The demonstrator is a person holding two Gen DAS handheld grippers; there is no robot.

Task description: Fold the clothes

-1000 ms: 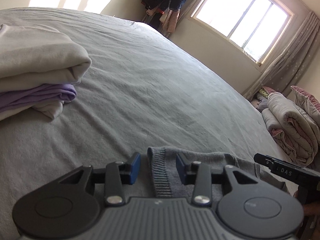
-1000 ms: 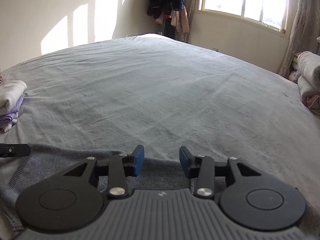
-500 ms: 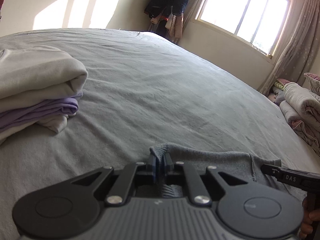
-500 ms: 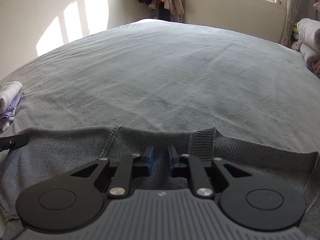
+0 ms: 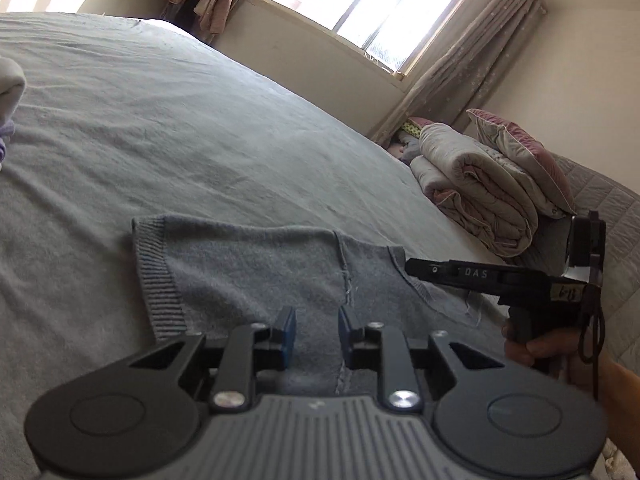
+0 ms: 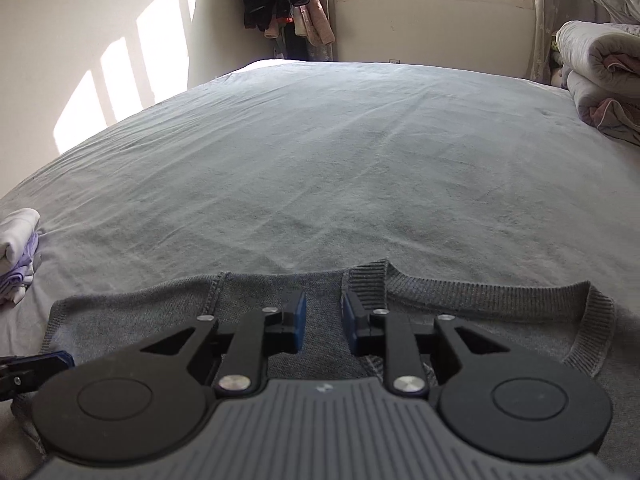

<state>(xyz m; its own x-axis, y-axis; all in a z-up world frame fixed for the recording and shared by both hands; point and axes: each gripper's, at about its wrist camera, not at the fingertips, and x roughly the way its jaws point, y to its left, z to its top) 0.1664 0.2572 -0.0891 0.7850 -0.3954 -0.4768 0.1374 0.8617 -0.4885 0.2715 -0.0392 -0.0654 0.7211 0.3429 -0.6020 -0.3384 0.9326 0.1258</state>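
A grey knit sweater [image 5: 256,264] lies flat on the grey bed sheet, with a ribbed cuff at its left edge; in the right wrist view [image 6: 480,300] its ribbed collar shows. My left gripper [image 5: 316,336] is open just above the sweater, holding nothing. My right gripper [image 6: 323,320] is open over the sweater near the collar, also empty. The right gripper also shows in the left wrist view [image 5: 416,270], held by a hand at the right. A tip of the left gripper shows at the left edge of the right wrist view [image 6: 48,362].
A stack of folded white and purple clothes [image 6: 18,252] sits at the bed's left edge. Rolled quilts and a pillow [image 5: 488,184] lie at the right. Clothes hang in the far corner [image 6: 280,4] beside a window [image 5: 368,8].
Both grippers were shut on the sweater half a second ago and have opened, letting it go. The sweater now lies flatter and further spread on the bed.
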